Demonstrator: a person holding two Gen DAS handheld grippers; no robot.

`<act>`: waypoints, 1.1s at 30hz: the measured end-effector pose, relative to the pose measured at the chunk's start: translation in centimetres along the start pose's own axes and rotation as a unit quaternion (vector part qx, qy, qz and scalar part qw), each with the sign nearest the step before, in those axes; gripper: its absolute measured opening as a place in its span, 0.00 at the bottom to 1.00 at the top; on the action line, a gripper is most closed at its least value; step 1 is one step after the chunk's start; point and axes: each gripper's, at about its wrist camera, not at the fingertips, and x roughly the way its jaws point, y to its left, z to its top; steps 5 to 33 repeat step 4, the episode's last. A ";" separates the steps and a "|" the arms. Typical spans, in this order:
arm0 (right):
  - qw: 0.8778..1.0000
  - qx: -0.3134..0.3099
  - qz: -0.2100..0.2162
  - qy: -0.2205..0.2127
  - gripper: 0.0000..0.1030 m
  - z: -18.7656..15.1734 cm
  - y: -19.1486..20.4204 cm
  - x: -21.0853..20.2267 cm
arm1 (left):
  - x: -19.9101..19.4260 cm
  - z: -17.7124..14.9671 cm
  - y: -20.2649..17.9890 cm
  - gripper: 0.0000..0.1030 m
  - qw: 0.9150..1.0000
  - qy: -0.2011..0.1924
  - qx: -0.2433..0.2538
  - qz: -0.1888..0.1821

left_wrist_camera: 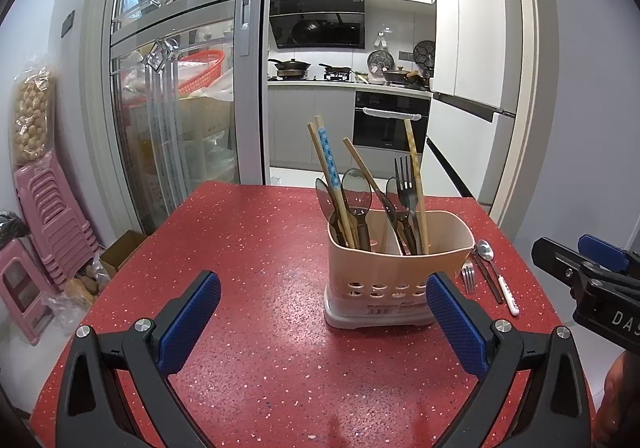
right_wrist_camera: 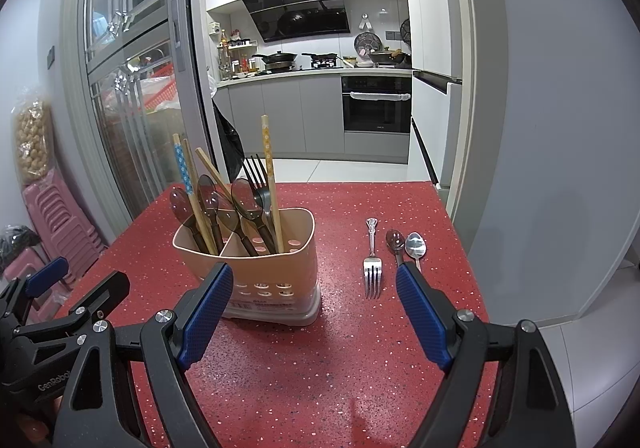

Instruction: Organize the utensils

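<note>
Utensil caddy (right_wrist_camera: 256, 268) stands mid-table (right_wrist_camera: 340, 368), loaded with chopsticks (right_wrist_camera: 267, 167), spoons and forks. Fork (right_wrist_camera: 372, 268) and two spoons (right_wrist_camera: 414, 246) lie toward right edge. Left gripper (left_wrist_camera: 324, 324) and right gripper (right_wrist_camera: 316, 312) both gape wide, empty.

A glossy red speckled bench (right_wrist_camera: 320, 368) is seen. The holder (right_wrist_camera: 276, 272) at left centre looks like matt beige plastic, filled with wooden chopsticks (right_wrist_camera: 270, 183). A shiny metal fork (right_wrist_camera: 372, 264) lies at right centre. Textured blue pads (right_wrist_camera: 424, 316) are fitted to each tool.
</note>
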 end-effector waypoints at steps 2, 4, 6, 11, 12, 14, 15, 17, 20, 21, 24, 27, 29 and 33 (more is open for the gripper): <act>1.000 0.000 0.000 0.000 0.83 0.0 0.0 0.0 | 0.0 0.0 0.0 1.00 1.000 0.000 0.002 -0.001; 1.000 -0.001 0.000 0.000 0.83 0.0 0.1 -0.1 | 0.0 0.0 -0.1 1.00 1.000 0.001 0.004 -0.002; 1.000 -0.001 0.000 0.000 0.83 0.0 0.1 -0.1 | 0.0 0.0 -0.1 1.00 1.000 0.001 0.004 -0.002; 1.000 -0.001 0.000 0.000 0.83 0.0 0.1 -0.1 | 0.0 0.0 -0.1 1.00 1.000 0.001 0.004 -0.002; 1.000 -0.001 0.000 0.000 0.83 0.0 0.1 -0.1 | 0.0 0.0 -0.1 1.00 1.000 0.001 0.004 -0.002; 1.000 -0.001 0.000 0.000 0.83 0.0 0.1 -0.1 | 0.0 0.0 -0.1 1.00 1.000 0.001 0.004 -0.002; 1.000 -0.001 0.000 0.000 0.83 0.0 0.1 -0.1 | 0.0 0.0 -0.1 1.00 1.000 0.001 0.004 -0.002; 1.000 -0.001 0.000 0.000 0.83 0.0 0.1 -0.1 | 0.0 0.0 -0.1 1.00 1.000 0.001 0.004 -0.002; 1.000 -0.001 0.000 0.000 0.83 0.0 0.1 -0.1 | 0.0 0.0 -0.1 1.00 1.000 0.001 0.004 -0.002; 1.000 -0.001 0.000 0.000 0.83 0.0 0.1 -0.1 | 0.0 0.0 -0.1 1.00 1.000 0.001 0.004 -0.002; 1.000 -0.001 0.000 0.000 0.83 0.0 0.1 -0.1 | 0.0 0.0 -0.1 1.00 1.000 0.001 0.004 -0.002; 1.000 -0.001 0.000 0.000 0.83 0.0 0.1 -0.1 | 0.0 0.0 -0.1 1.00 1.000 0.001 0.004 -0.002; 1.000 -0.001 0.000 0.000 0.83 0.0 0.1 -0.1 | 0.0 0.0 -0.1 1.00 1.000 0.001 0.004 -0.002; 1.000 -0.001 0.000 0.000 0.83 0.0 0.1 -0.1 | 0.0 0.0 -0.1 1.00 1.000 0.001 0.004 -0.002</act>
